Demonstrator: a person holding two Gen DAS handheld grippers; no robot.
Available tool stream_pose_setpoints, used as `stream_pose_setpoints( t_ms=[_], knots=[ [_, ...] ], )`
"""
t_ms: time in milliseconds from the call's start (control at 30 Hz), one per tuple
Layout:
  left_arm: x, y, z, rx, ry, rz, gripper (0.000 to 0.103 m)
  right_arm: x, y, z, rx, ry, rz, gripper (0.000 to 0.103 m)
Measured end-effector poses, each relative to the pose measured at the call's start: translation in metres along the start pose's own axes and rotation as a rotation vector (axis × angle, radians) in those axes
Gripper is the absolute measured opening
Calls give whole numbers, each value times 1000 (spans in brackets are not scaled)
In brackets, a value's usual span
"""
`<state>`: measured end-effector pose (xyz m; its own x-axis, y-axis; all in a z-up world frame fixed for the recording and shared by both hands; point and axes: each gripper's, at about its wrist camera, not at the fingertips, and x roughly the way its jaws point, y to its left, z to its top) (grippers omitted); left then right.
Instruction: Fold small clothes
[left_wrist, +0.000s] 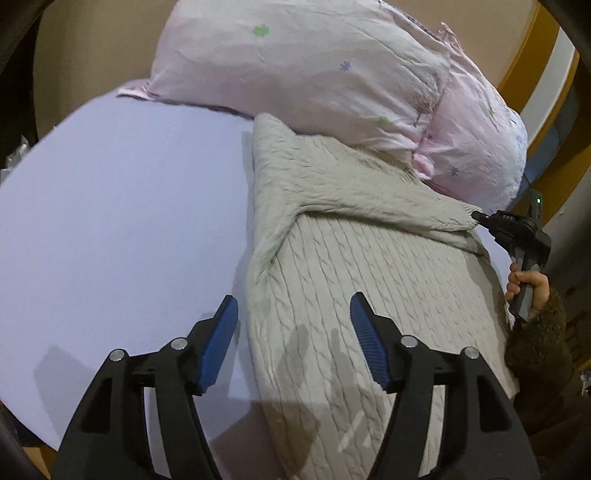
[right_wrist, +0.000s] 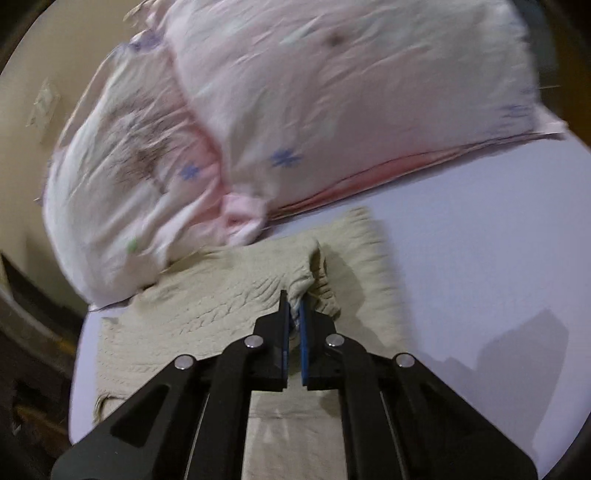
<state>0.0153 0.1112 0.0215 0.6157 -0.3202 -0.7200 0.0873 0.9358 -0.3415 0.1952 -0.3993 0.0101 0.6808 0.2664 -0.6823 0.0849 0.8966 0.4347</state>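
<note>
Lavender bed sheet (left_wrist: 110, 203) carrying a beige cable-knit sweater (left_wrist: 351, 280), with pink pillows (left_wrist: 295, 66) at the sweater's far end.

Left gripper (left_wrist: 293, 343): fingers spread, hovering over the sweater's near left edge. Right gripper (right_wrist: 294, 314): fingers pinching the sleeve cuff (right_wrist: 317, 273), folded across the sweater body.

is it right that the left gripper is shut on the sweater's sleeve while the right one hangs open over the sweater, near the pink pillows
Not quite: the sides are swapped. In the right wrist view the right gripper is shut on the sleeve of the grey knit sweater. In the left wrist view the left gripper hangs open over the sweater. The pink pillows do lie nearby.
</note>
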Motion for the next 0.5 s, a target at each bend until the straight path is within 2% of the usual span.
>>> stream_pose_setpoints(
  t_ms=[67, 100, 167, 200, 300, 333, 367, 400, 500],
  knots=[
    [4, -2, -6, 6, 19, -9, 65, -4, -5, -8, 11, 57, -14, 17],
    [7, -2, -10, 5, 31, -20, 65, -11, -6, -15, 9, 69, -12, 32],
    [8, -1, -16, -8, 43, -34, 65, -34, -15, -30, -5, 57, -8, 52],
    [4, 1, -21, -15, 26, -47, 65, -47, -20, -37, -13, 50, -25, 54],
    [-2, 7, -29, -46, 19, -103, 64, -73, -41, -59, -3, 87, -35, 52],
    [-4, 9, -32, -53, 17, -125, 62, -79, -50, -69, 14, 121, -21, 45],
    [-4, 9, -34, -56, 18, -133, 56, -83, -56, -75, 28, 141, 3, 40],
    [-7, 10, -39, -66, 24, -164, 50, -89, -63, -84, 49, 172, 39, 30],
    [-11, 11, -54, -96, 43, -239, 37, -120, -70, -117, 90, 221, 160, 26]
  ],
)
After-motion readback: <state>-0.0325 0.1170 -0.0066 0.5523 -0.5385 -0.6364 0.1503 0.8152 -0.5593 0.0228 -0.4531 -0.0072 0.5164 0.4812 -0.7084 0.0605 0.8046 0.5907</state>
